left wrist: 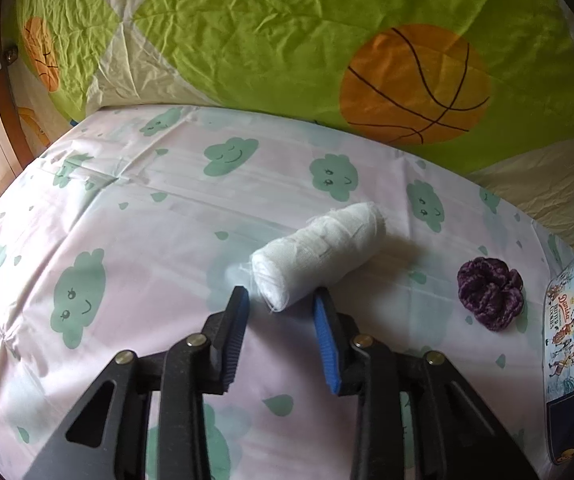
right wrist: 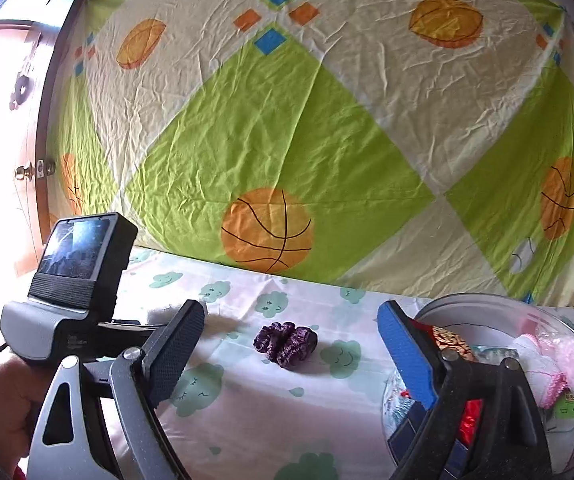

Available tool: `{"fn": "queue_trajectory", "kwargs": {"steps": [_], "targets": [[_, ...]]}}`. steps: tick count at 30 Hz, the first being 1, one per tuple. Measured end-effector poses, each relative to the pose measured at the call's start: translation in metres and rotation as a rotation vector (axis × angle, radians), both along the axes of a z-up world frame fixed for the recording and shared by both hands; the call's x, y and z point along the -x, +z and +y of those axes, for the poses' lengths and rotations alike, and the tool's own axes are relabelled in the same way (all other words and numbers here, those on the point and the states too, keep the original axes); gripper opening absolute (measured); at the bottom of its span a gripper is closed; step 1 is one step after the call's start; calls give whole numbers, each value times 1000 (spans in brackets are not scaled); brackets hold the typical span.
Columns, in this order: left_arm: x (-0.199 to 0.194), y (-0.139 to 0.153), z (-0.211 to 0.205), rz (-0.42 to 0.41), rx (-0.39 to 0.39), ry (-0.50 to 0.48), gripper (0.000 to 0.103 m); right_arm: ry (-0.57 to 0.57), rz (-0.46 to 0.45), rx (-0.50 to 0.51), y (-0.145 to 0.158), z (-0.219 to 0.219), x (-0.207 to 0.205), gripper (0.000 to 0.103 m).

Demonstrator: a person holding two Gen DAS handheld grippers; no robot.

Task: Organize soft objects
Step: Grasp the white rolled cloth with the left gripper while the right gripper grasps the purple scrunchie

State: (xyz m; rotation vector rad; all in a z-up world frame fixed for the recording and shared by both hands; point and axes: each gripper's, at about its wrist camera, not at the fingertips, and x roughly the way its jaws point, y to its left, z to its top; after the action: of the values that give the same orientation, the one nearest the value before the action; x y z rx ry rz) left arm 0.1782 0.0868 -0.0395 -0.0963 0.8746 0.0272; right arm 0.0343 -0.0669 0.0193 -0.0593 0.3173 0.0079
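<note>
A: Starting at the left, the left gripper point(left wrist: 281, 300) has its blue pads either side of the near end of the white gauze roll point(left wrist: 319, 254) on the cloud-print sheet point(left wrist: 127, 216). The jaws are narrowed around that end; whether the pads actually press it is hard to tell.

B: So the step looks like picking up the roll. Its long axis runs from the near end between the jaws up and to the right, far end pointing toward the basketball quilt point(left wrist: 287, 40).

A: Further right lies the purple scrunchie point(right wrist: 286, 343), well apart from the roll. The right gripper point(right wrist: 287, 340) is released, jaws wide, scrunchie in line between them but farther off.

B: Rightmost, the clear container point(right wrist: 487, 308) already holds soft things. Next likely needs a firm squeeze, a lift, then a carry there.
</note>
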Motion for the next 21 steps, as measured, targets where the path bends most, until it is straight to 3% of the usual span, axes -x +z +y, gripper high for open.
{"fn": "queue_trajectory", "kwargs": {"steps": [4, 8, 13, 16, 19, 21], "targets": [[-3, 0, 3, 1, -2, -49, 35, -1, 119, -13, -10, 5, -38, 90], [-5, 1, 7, 15, -23, -112, 71, -39, 270, -20, -24, 6, -77, 90], [-1, 14, 22, -49, -97, -115, 81, -109, 432, -97, -46, -4, -119, 90], [-1, 21, 29, -85, -71, -121, 81, -92, 530, -127, -60, -5, -140, 62], [-2, 21, 17, -106, -103, -178, 81, -95, 571, -130, -66, -5, -148, 55], [-4, 19, 4, -117, -164, -218, 81, -55, 563, -142, -65, -4, -145, 44]]}}
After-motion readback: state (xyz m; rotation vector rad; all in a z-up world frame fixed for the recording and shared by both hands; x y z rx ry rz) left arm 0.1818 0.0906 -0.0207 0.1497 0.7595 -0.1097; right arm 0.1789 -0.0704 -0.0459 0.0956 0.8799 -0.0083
